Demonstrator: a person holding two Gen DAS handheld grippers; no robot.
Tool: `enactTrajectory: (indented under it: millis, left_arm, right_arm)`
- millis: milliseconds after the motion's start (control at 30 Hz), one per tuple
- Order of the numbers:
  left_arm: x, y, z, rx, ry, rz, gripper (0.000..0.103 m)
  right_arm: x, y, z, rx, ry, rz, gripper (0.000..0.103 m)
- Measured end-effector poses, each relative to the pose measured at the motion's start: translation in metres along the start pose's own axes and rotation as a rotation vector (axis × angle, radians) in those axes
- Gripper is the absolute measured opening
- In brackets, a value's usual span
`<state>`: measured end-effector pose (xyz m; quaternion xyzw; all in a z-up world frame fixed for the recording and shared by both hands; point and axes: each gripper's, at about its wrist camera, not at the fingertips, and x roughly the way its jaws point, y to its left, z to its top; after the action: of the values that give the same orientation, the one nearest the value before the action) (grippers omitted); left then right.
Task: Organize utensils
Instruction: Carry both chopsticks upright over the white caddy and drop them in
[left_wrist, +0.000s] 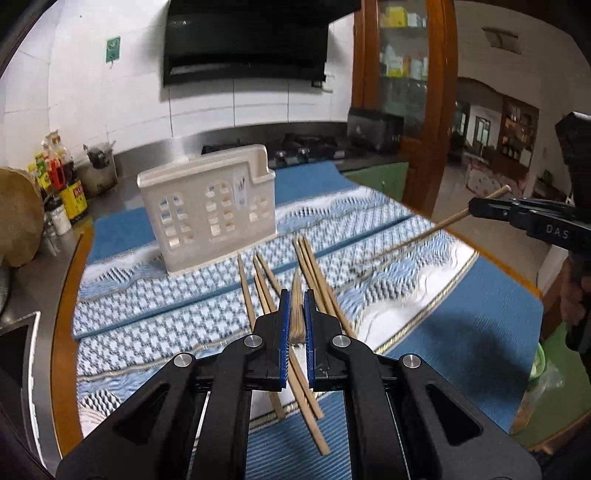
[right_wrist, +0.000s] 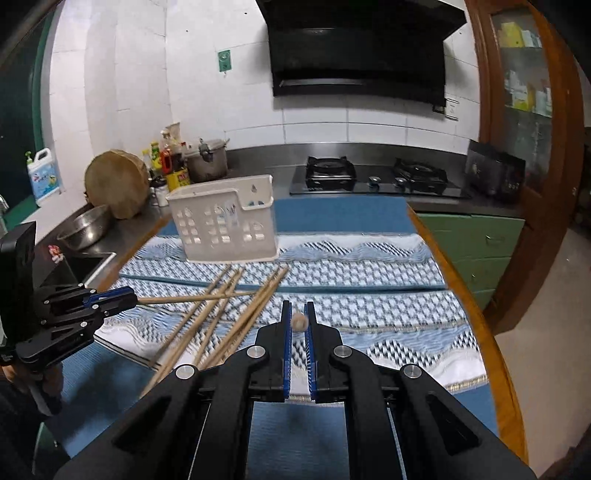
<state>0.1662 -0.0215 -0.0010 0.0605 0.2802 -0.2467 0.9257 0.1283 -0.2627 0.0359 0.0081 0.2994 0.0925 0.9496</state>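
Observation:
A white slotted utensil basket (left_wrist: 210, 212) (right_wrist: 225, 221) stands upright on the blue patterned cloth (left_wrist: 155, 317) (right_wrist: 369, 310). Several wooden chopsticks (left_wrist: 314, 273) (right_wrist: 236, 314) lie scattered on the cloth in front of it. My left gripper (left_wrist: 296, 299) (right_wrist: 129, 298) is shut on one chopstick (left_wrist: 295, 314) (right_wrist: 192, 297) and holds it above the pile. My right gripper (right_wrist: 298, 308) (left_wrist: 476, 207) is shut on another chopstick (left_wrist: 424, 238); in the right wrist view only its end (right_wrist: 300, 320) shows between the pads.
A gas stove (right_wrist: 373, 177) and black range hood (right_wrist: 362, 48) are behind the cloth. Sauce bottles (right_wrist: 170, 158), a pot (right_wrist: 208, 160), a round chopping block (right_wrist: 116, 182), a steel bowl (right_wrist: 86, 229) and a sink (right_wrist: 85, 264) are at the left. The table's wooden edge (right_wrist: 491, 350) runs on the right.

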Motion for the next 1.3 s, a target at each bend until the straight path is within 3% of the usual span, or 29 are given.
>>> enactTrajectory:
  millis: [333, 600, 767, 1100, 1300]
  left_arm:
    - [-0.011, 0.005, 0.034, -0.009, -0.038, 0.017, 0.006]
    - [-0.02, 0.024, 0.082, -0.028, -0.067, 0.036, 0.006]
    - [-0.029, 0.035, 0.108, -0.035, -0.091, 0.064, 0.006]
    - [-0.058, 0.064, 0.192, -0.017, -0.251, 0.172, 0.006]
    - [-0.046, 0.091, 0.237, -0.038, -0.325, 0.252, 0.006]
  right_arm:
    - [0.004, 0.011, 0.059, -0.091, 0.01, 0.073, 0.007]
    - [0.009, 0.028, 0.143, -0.152, -0.004, 0.12, 0.007]
    - [0.025, 0.044, 0.186, -0.192, -0.018, 0.099, 0.007]
    - [0.102, 0.066, 0.206, -0.231, 0.081, 0.082, 0.007]
    - [0.137, 0.064, 0.198, -0.23, 0.129, 0.082, 0.007]
